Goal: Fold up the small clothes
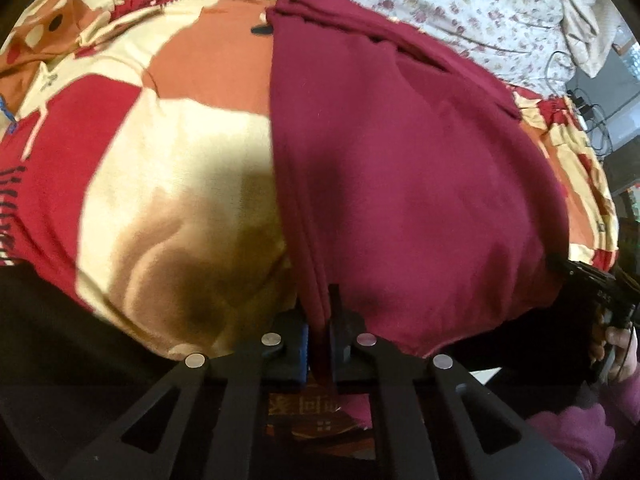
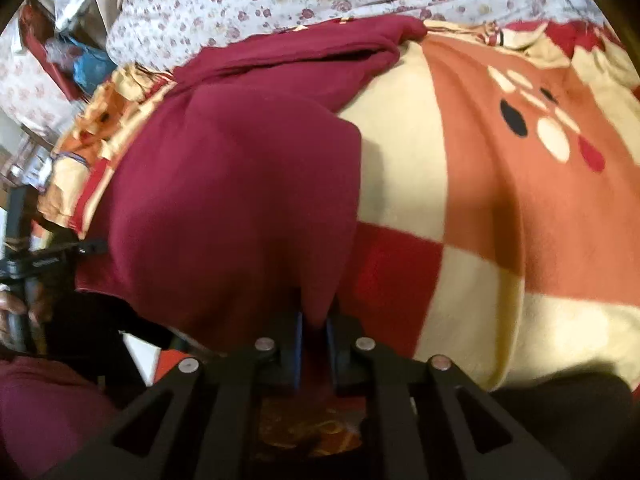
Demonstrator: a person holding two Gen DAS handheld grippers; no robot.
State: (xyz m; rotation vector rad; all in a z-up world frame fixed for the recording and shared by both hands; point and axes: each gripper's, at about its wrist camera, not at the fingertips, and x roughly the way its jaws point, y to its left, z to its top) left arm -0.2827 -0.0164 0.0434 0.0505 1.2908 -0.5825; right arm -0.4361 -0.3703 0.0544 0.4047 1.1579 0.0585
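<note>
A maroon garment (image 1: 400, 168) lies spread on a patterned blanket (image 1: 168, 152), its left hem running down toward me. My left gripper (image 1: 319, 332) is shut on that hem at the near left corner, with cloth pinched between the pads. In the right wrist view the same maroon garment (image 2: 232, 200) fills the left half. My right gripper (image 2: 314, 332) is shut on its near right corner, the fabric bunched between the blue pads. Each gripper shows in the other's view: the right one at the far right edge (image 1: 592, 280), the left one at the far left edge (image 2: 52, 256).
The blanket (image 2: 500, 184) is red, cream and orange with a cartoon print. Behind it lies a white floral sheet (image 1: 460, 8). Cables (image 1: 592, 116) and clutter sit off the bed's right side. A person's hand and maroon sleeve (image 2: 36, 408) are at the near edge.
</note>
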